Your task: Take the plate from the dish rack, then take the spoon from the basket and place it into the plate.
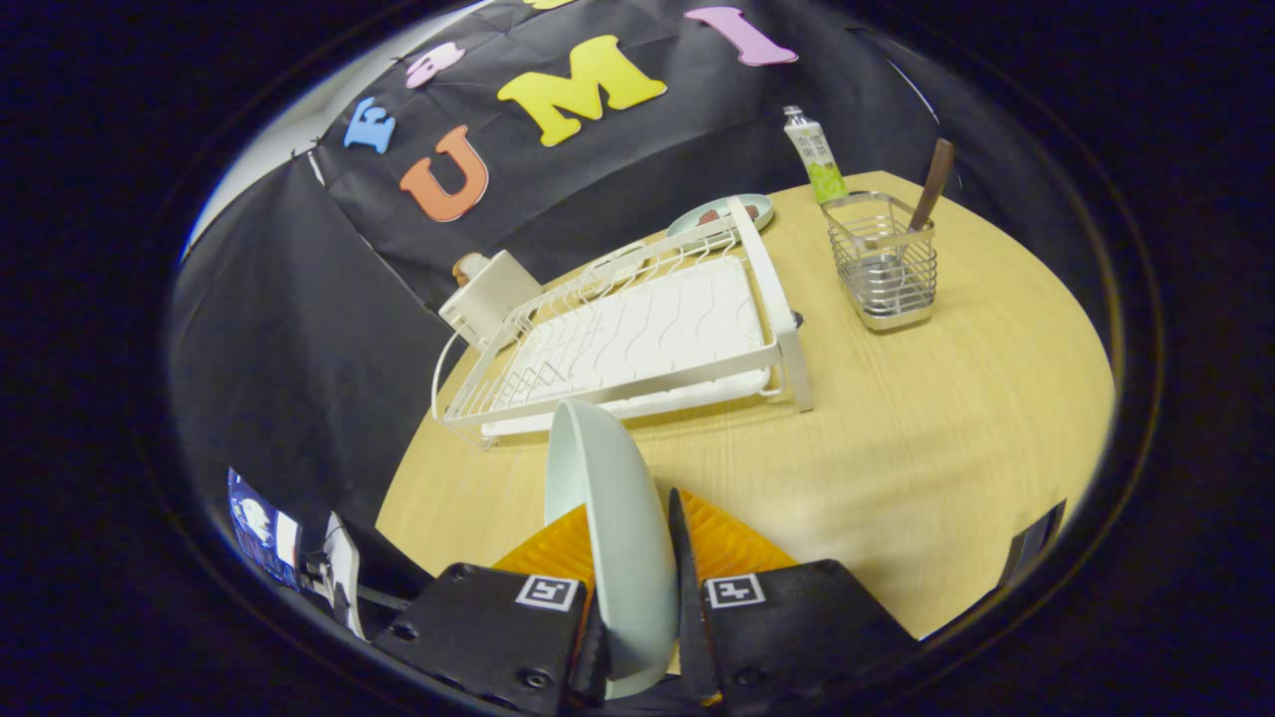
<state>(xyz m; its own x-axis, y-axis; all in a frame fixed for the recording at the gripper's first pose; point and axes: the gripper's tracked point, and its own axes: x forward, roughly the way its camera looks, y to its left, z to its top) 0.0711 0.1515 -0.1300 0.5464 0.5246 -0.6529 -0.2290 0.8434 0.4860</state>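
My gripper [637, 543] is shut on a pale green plate [610, 498], which stands on edge between the two fingers, lifted above the wooden table [926, 448]. Just beyond the plate lies the white dish rack [637, 339], its wires bare. Further ahead and to the right of the rack stands a wire basket [885, 261] with a brown-handled spoon [932, 184] leaning upright in it.
A second small plate [719, 213] with something dark on it sits behind the rack. A white and green tube [817, 154] stands behind the basket. A white box-shaped object [490, 294] rests at the rack's far left corner.
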